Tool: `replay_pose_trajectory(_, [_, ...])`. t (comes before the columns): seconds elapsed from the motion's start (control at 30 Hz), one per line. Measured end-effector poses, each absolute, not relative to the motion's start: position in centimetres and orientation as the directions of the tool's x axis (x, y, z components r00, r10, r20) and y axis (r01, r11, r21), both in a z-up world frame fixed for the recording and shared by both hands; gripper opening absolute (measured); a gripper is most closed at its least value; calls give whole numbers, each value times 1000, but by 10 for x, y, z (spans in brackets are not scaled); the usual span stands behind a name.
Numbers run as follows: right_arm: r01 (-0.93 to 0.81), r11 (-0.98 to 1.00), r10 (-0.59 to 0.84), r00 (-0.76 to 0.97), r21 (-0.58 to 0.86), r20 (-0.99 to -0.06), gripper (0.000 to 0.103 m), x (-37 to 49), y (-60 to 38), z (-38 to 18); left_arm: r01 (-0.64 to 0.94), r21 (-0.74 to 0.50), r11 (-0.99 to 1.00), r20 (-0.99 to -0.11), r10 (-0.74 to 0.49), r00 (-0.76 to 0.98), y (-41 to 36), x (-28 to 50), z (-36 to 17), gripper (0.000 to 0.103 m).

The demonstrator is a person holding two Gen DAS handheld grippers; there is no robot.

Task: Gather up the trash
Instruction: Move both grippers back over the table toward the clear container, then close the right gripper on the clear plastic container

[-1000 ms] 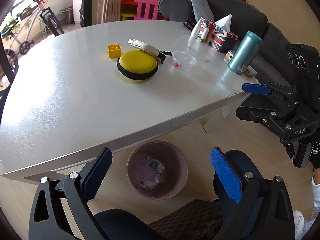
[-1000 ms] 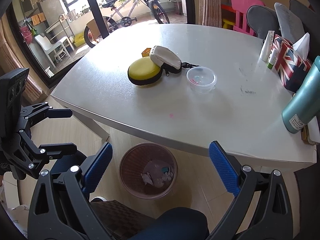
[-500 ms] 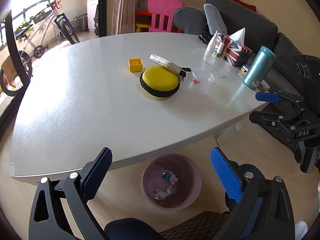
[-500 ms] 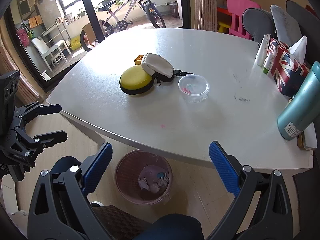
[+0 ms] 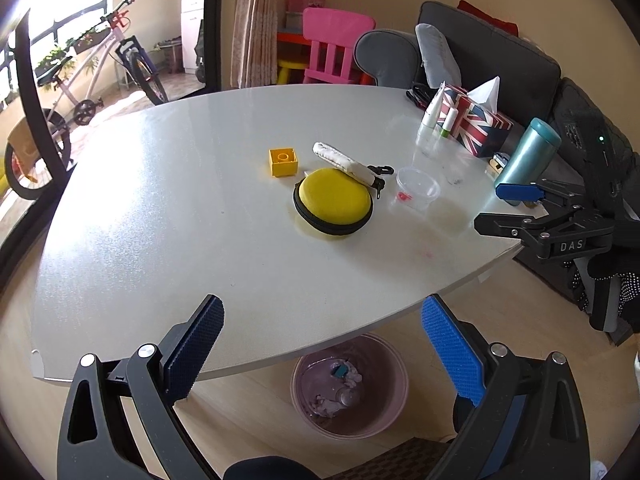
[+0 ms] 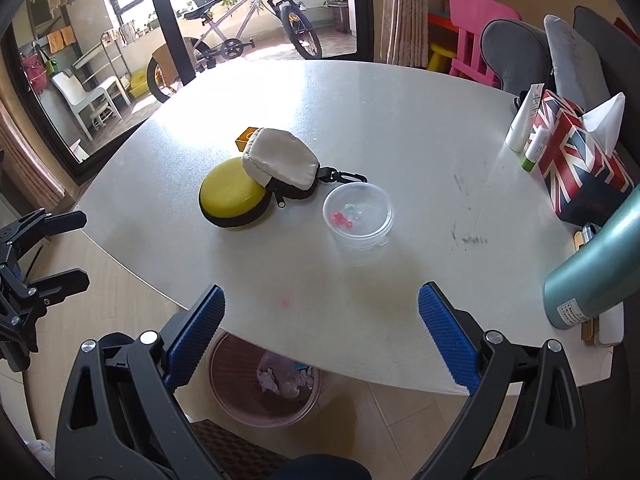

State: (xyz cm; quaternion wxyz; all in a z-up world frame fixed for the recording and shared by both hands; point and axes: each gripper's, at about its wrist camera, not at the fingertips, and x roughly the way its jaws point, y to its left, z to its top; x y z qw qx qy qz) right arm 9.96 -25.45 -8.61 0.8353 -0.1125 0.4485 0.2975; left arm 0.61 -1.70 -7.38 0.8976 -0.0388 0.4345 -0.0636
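Both your grippers hang wide apart and empty, short of the table edge. Your right gripper (image 6: 320,320) sits nearer the clear tub (image 6: 358,216), perhaps trash; the bin (image 6: 224,392) waits underneath.

Both tools same build: black plastic frames with triangular cut-outs, silver screw heads at the finger pivots, blue knurled pads on the fingers. Left tool (image 5: 322,346), right tool (image 6: 320,338). From the left wrist view the right tool's side reads "DAS" in white, with a black housing above it showing a small green LED. Hand (image 5: 612,280) on its grip wears a black glove with white dots.
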Motion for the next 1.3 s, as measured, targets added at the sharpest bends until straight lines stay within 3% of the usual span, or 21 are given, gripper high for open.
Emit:
replay_pose_trajectory(0.87, [-627, 779, 247, 304, 2, -920, 96, 189, -197, -131, 68, -119, 991, -774, -135, 618, -7, 10, -60, 95])
replay_pose_trajectory(0.93, [-625, 780, 244, 309, -3, -919, 92, 190, -198, -132, 65, -120, 991, -774, -135, 619, -5, 10, -60, 95])
replay_pose_trajectory(1.03, [-624, 782, 245, 313, -4, -918, 76, 191, -199, -132, 63, -122, 990, -773, -135, 620, -4, 10, -60, 95])
replay_pose_trajectory(1.1, [-628, 778, 243, 314, -8, -918, 61, 190, -198, -133, 64, -123, 990, -772, -136, 621, -4, 10, -60, 95])
replay_pose_trajectory(1.3, [-627, 779, 260, 333, -7, -907, 60, 184, -201, -126, 71, -123, 990, -771, -140, 621, -3, 14, -61, 95])
